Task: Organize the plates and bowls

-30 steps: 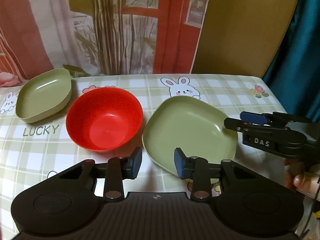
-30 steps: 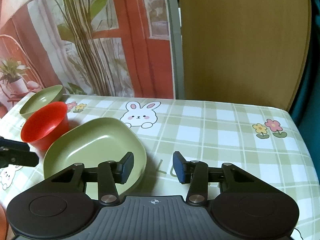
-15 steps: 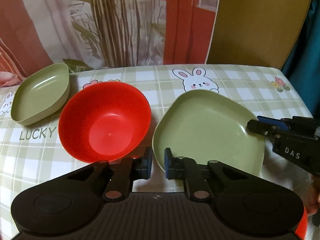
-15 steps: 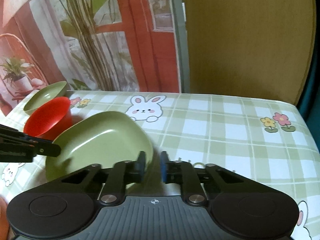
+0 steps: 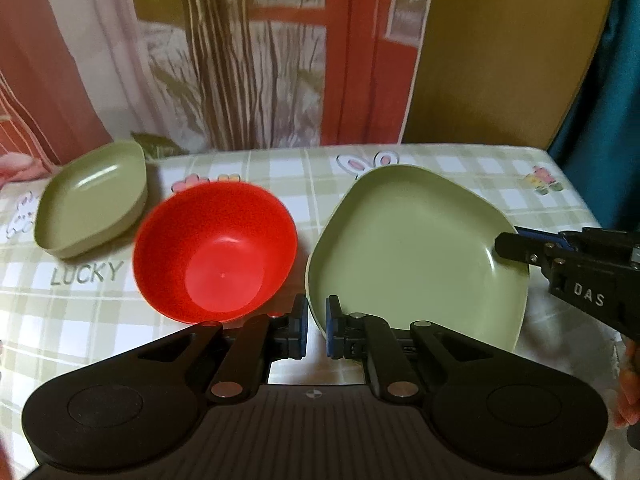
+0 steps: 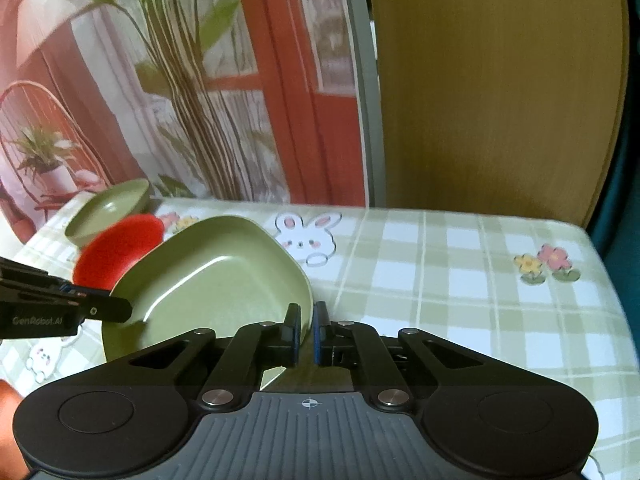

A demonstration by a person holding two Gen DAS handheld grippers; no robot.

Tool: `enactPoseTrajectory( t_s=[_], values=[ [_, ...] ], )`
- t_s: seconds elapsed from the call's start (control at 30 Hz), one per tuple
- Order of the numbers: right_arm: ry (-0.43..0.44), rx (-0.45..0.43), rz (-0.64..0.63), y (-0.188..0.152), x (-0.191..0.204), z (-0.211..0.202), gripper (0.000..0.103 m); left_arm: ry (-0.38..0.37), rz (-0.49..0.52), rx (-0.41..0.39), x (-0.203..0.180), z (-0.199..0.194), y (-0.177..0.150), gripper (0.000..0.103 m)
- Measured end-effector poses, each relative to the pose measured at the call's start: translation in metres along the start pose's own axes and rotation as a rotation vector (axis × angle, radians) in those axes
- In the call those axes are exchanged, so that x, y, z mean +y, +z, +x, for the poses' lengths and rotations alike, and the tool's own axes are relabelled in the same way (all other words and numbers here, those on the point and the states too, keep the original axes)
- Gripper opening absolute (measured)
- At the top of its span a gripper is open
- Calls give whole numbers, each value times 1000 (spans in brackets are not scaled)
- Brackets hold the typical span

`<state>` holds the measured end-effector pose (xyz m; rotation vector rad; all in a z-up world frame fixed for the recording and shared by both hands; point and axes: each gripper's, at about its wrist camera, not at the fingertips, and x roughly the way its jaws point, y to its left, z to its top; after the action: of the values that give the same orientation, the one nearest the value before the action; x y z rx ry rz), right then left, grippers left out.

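A large green plate [image 5: 416, 252] is held off the checked tablecloth, tilted. My left gripper [image 5: 317, 326] is shut on its near-left rim. My right gripper [image 6: 306, 330] is shut on its opposite rim; it also shows in the left wrist view [image 5: 516, 246] at the plate's right edge. The plate shows in the right wrist view [image 6: 216, 280] with the left gripper [image 6: 116, 308] at its left edge. A red bowl [image 5: 214, 250] stands left of the plate. A small green dish [image 5: 92, 198] sits at the far left.
The table [image 6: 460, 280] has a green-checked cloth with rabbit and flower prints. A printed backdrop and a tan board [image 6: 492, 80] stand behind it. The table's right edge [image 5: 576, 196] is near a teal curtain.
Both grippers closed on the large green plate's opposite rims. The plate has risen off the cloth and tilted; its far edge now covers part of the rabbit print.
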<state>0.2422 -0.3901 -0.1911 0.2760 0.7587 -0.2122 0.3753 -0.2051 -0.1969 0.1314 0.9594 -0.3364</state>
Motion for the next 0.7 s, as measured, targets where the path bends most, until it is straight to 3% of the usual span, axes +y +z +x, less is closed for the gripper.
enactPoseTrajectory(
  t_s=[0.33,0.7],
  values=[
    [15,-93,-15,21,37,-55,6,8,5,-104,13,-80,2,10],
    [77,-131,-50,21,102,-89,6,55,-4,-173,38,-155,-32,11]
  ],
)
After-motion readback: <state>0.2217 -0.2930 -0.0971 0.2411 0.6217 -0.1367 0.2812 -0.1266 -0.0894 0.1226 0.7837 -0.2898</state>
